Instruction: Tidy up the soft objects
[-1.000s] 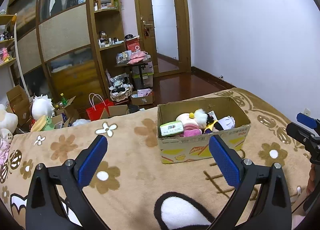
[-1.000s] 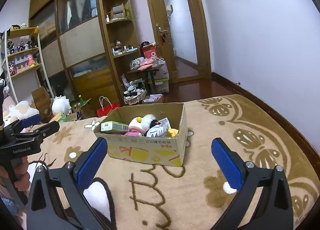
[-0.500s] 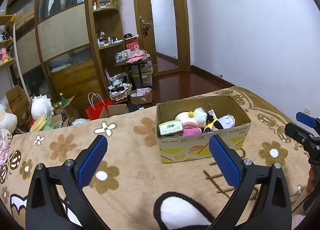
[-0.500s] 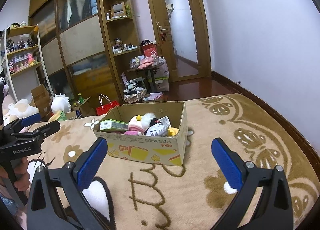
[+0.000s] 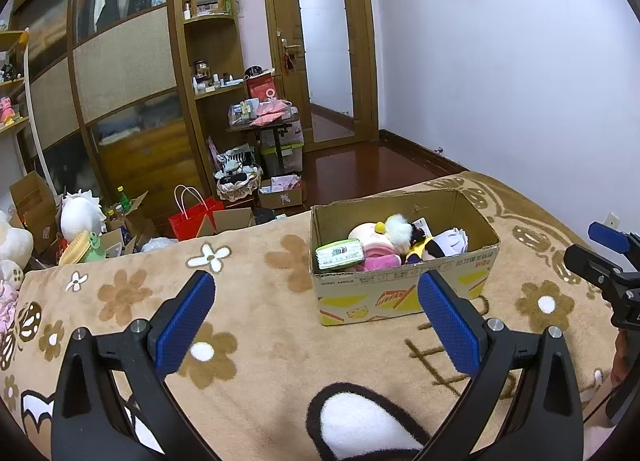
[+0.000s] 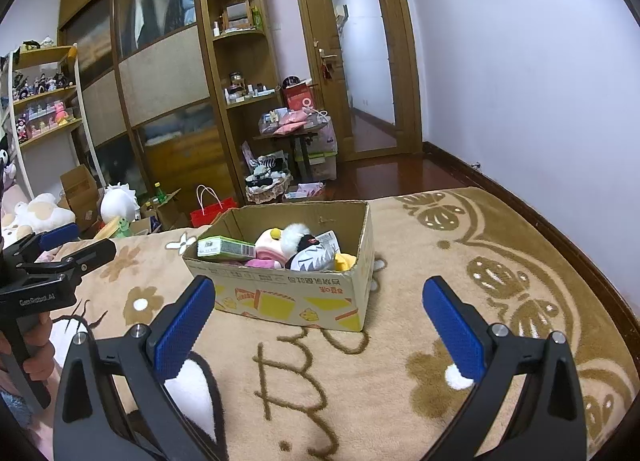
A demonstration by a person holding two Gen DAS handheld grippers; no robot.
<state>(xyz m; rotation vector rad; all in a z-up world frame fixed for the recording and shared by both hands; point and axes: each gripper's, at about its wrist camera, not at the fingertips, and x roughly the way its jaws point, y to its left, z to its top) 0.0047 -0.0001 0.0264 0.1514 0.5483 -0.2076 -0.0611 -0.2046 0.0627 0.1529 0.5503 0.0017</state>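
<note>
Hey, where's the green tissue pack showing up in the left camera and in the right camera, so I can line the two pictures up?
Left wrist: the green tissue pack lies at the left end of the cardboard box, right of centre in the picture.
Right wrist: the pack lies at the box's left end, left of centre.
Shared landmark: the red paper bag on the floor beyond the blanket.

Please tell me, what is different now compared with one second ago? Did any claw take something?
Almost nothing changed. Both views drifted slightly; the cardboard box sits marginally higher in the left view. The left claw and right claw stay open and empty. The toys and green tissue pack lie unmoved in the box.
</note>
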